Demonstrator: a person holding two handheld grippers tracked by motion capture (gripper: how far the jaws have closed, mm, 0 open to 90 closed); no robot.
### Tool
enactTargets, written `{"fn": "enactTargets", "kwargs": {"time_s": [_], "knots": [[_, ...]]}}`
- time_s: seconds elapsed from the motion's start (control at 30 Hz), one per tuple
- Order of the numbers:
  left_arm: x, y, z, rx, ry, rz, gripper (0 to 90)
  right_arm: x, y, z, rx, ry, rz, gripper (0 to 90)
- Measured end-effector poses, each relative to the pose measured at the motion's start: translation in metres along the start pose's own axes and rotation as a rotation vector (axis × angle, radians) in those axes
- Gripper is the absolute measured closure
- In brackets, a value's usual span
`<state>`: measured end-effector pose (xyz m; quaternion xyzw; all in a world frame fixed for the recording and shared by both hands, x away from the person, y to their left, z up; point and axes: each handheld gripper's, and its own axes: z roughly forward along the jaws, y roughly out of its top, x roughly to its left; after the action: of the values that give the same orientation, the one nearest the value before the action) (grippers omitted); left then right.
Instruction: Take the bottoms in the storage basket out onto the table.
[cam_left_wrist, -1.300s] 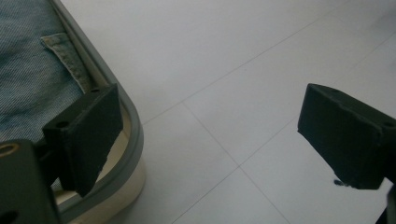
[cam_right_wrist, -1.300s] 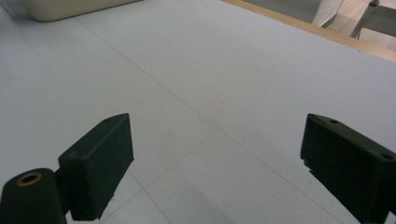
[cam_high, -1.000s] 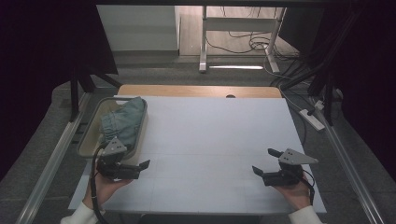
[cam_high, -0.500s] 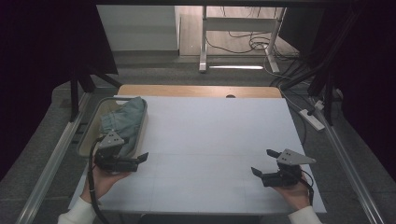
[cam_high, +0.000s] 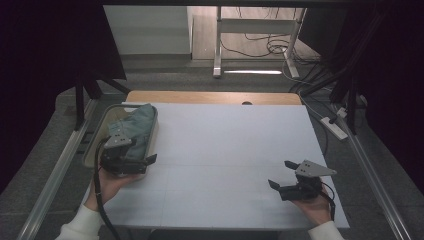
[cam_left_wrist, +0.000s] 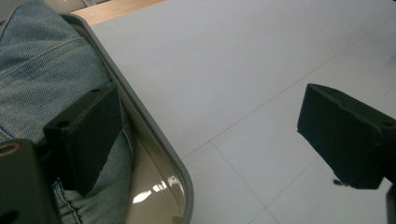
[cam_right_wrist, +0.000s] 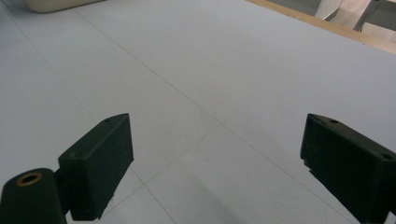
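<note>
Folded blue jeans (cam_high: 132, 130) lie in a beige tub (cam_high: 95, 132) at the table's left edge. My left gripper (cam_high: 145, 165) hovers open at the tub's near right corner. In the left gripper view one jaw is over the jeans (cam_left_wrist: 37, 79) and the other over the white table, so the left gripper (cam_left_wrist: 215, 135) straddles the tub's rim (cam_left_wrist: 154, 140). It holds nothing. My right gripper (cam_high: 280, 174) is open and empty, low over the table's near right part. In the right gripper view the right gripper (cam_right_wrist: 222, 163) has bare white tabletop between its jaws.
The white tabletop (cam_high: 225, 145) has a wooden strip (cam_high: 210, 97) along its far edge. A corner of the tub (cam_right_wrist: 51, 4) shows far off in the right gripper view. A power strip (cam_high: 335, 127) and cables lie on the floor at right, and a desk frame (cam_high: 217, 45) stands behind.
My left gripper has moved away from the near table edge up to the tub's near corner. The right gripper has hardly shifted and stays open.
</note>
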<state>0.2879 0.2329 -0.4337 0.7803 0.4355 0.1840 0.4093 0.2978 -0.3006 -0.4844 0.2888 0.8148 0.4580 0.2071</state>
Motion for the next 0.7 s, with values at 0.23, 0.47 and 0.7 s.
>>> {"fn": "enactTargets", "kwargs": {"time_s": [0.23,0.47,0.7], "knots": [[0.006,0.006,0.005,0.002,0.009,-0.001,8.2,0.001,0.000,0.001,0.007,0.003,-0.001,9.4],[0.012,0.014,0.005,-0.006,0.019,-0.004,8.2,0.001,-0.001,0.003,0.015,0.004,-0.004,9.4],[0.020,0.022,0.006,-0.009,0.028,-0.011,8.2,0.001,-0.002,0.003,0.018,-0.001,-0.004,9.4]]}}
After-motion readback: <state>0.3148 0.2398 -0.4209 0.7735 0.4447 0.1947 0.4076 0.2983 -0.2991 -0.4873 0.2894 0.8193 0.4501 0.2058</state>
